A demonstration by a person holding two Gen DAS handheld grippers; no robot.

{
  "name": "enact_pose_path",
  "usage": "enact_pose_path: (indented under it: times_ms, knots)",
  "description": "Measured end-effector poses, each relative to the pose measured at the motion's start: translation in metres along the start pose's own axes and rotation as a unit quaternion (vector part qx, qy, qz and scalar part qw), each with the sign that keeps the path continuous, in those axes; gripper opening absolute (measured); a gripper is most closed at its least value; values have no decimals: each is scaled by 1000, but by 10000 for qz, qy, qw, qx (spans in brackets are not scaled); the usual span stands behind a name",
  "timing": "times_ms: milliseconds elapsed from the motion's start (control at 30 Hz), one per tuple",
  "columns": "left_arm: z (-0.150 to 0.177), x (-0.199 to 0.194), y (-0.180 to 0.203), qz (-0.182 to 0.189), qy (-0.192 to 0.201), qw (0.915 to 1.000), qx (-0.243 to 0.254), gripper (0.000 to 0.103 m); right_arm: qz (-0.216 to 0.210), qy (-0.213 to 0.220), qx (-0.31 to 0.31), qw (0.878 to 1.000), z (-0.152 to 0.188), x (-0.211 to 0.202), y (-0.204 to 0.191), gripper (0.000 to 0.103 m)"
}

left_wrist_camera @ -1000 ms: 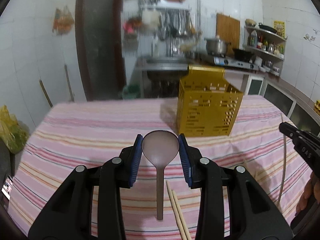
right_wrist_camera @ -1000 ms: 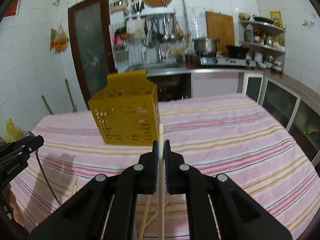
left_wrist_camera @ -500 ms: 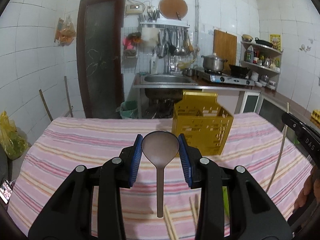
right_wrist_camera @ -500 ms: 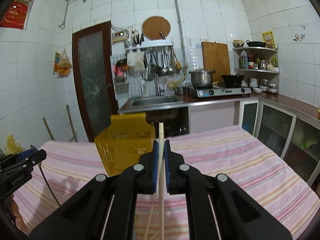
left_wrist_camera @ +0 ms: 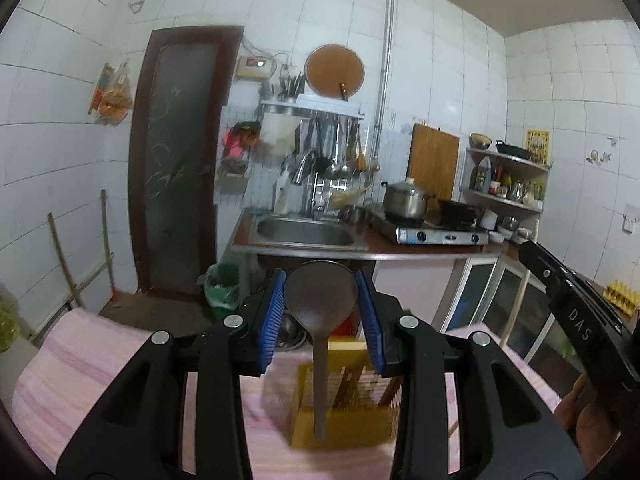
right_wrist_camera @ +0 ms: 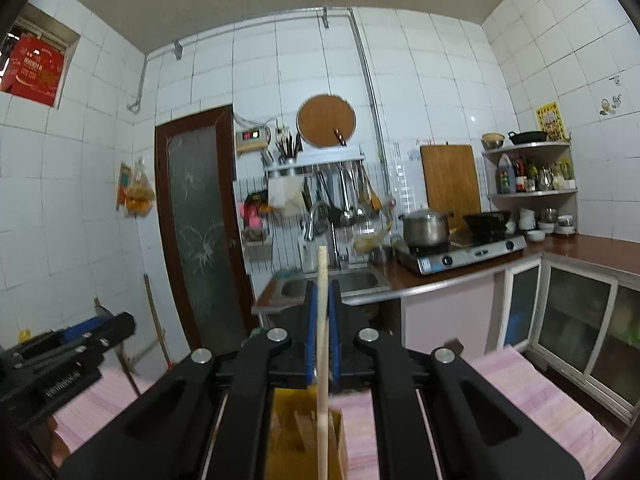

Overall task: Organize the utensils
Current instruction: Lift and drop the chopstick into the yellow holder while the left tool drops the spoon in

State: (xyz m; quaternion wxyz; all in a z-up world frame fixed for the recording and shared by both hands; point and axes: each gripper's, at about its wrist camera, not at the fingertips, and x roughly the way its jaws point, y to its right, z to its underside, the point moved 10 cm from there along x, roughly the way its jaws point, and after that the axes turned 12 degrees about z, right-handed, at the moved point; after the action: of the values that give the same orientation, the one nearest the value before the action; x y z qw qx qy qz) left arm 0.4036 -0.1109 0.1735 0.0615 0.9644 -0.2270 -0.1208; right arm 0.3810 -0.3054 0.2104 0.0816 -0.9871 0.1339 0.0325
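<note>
Left gripper: the left gripper has its blue pads set moderately apart, and they press on the two edges of the bowl of a dark spoon. The bowl fills the whole gap between the pads.
Spoon: it hangs bowl up and handle down. The handle runs down in front of the yellow basket, and its tip lies over the basket's front wall in the left wrist view. Whether the tip is inside the basket or only above it cannot be told.
Right gripper: the right gripper is nearly closed, its blue pads pinched tight on a single pale chopstick.
Chopstick: it stands upright. Its top sticks out above the pads, and its lower part drops toward the open top of the yellow basket. The lower end runs off the bottom of the right wrist view.
Basket: it stands on the pink striped tablecloth, directly below both grippers.
Left view, right edge: the right gripper's black body shows there, with the chopstick slanting down below it.
Right view, left edge: the left gripper shows there.
Background: a steel sink sits against the tiled wall.
</note>
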Motion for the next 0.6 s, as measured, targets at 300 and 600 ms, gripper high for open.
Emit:
enact_pose_path:
  times_ms: [300,600]
  knots:
    - [13,86,-7,141,-66,9998,133,35,-11,141,9,9999,15,60,-20,6]
    - [89,128,-27,-92,-644,9975,288,35,-89,-544,-87,9984,101,91,-11,6]
